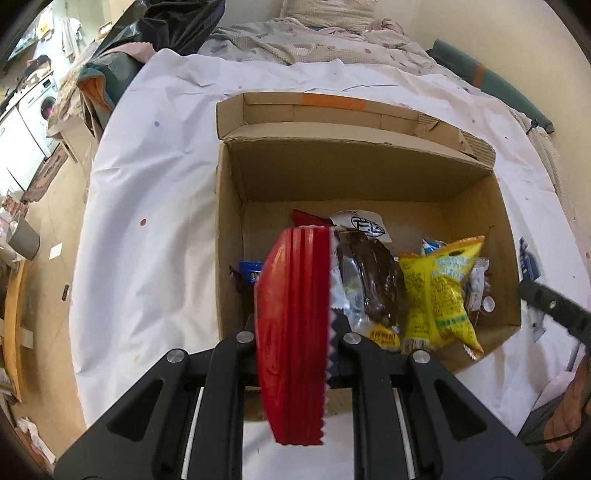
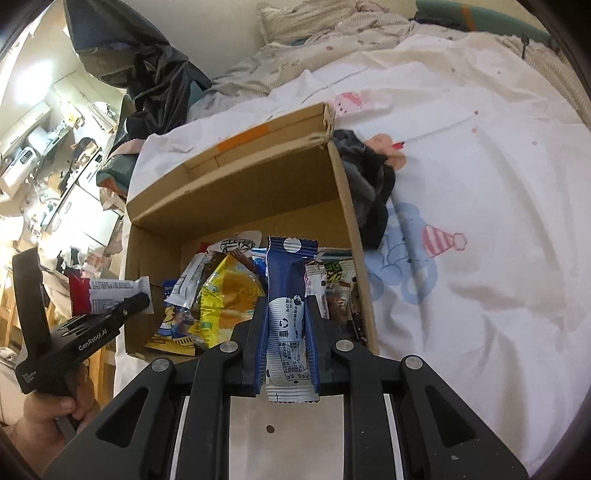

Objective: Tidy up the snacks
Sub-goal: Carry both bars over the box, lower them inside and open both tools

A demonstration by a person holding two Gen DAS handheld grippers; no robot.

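Observation:
My left gripper [image 1: 297, 332] is shut on a red snack packet [image 1: 291, 295], held edge-on above the near side of an open cardboard box [image 1: 351, 147]. Several snacks lie in the box, among them a yellow packet [image 1: 439, 291] and a brown chocolate-coated one [image 1: 373, 273]. My right gripper [image 2: 286, 301] is shut on a blue and white snack packet [image 2: 288, 306], over the near right part of the cardboard box [image 2: 240, 184]. In the right wrist view a hand [image 2: 48, 417] holds the left gripper [image 2: 140, 301] with the red packet [image 2: 107, 291] at the box's left wall. The right gripper's tip [image 1: 528, 286] shows at the box's right side.
The box stands on a white printed sheet [image 2: 461, 221] spread over a bed. A dark cloth [image 2: 369, 188] lies against the box's right wall. Rumpled bedding [image 1: 314, 40] and a black bag [image 1: 173, 26] lie behind. Floor and a washing machine [image 1: 40, 103] are off to the left.

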